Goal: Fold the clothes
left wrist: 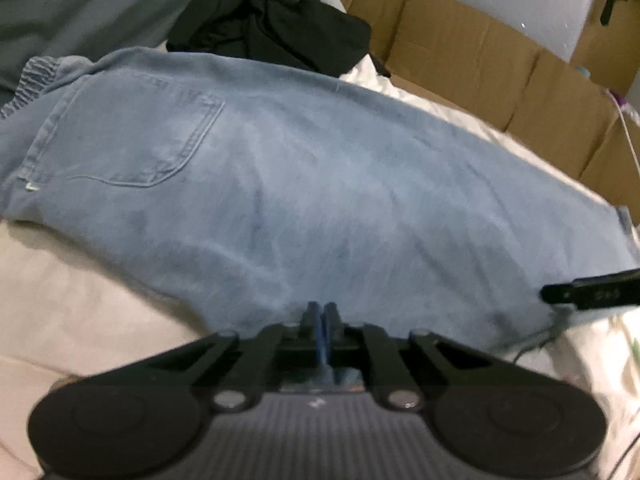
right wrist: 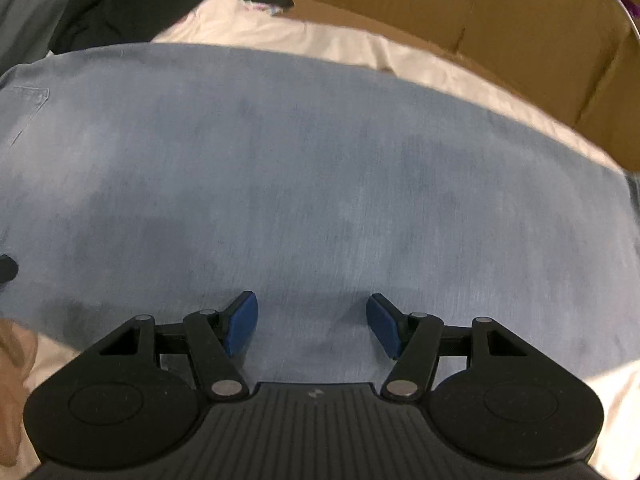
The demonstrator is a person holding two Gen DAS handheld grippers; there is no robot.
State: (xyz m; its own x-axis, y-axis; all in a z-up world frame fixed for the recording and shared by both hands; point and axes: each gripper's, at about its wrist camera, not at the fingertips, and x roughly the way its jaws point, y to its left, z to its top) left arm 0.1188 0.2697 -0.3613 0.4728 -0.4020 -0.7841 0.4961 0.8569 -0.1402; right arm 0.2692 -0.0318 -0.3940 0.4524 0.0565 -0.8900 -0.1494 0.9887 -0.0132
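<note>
Jeans (left wrist: 304, 184) lie flat on the bed (left wrist: 72, 312); our left gripper (left wrist: 320, 320) is shut, seemingly empty, right gripper (right wrist: 312, 324) wide. We should pinch the near edge evenly.

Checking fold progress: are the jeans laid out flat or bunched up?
Laid flat. The jeans lie spread across the cream bedding, back pocket facing up; whether they're doubled leg over leg, cannot tell.

jeans (left wrist: 320, 184) lying flat across the bedsheet (left wrist: 72, 304) | dark garments (left wrist: 276, 28) sitting behind the jeans, beside the waistband end | cardboard boxes (left wrist: 480, 60) standing behind and to the right, along the bedsheet's far edge
</note>
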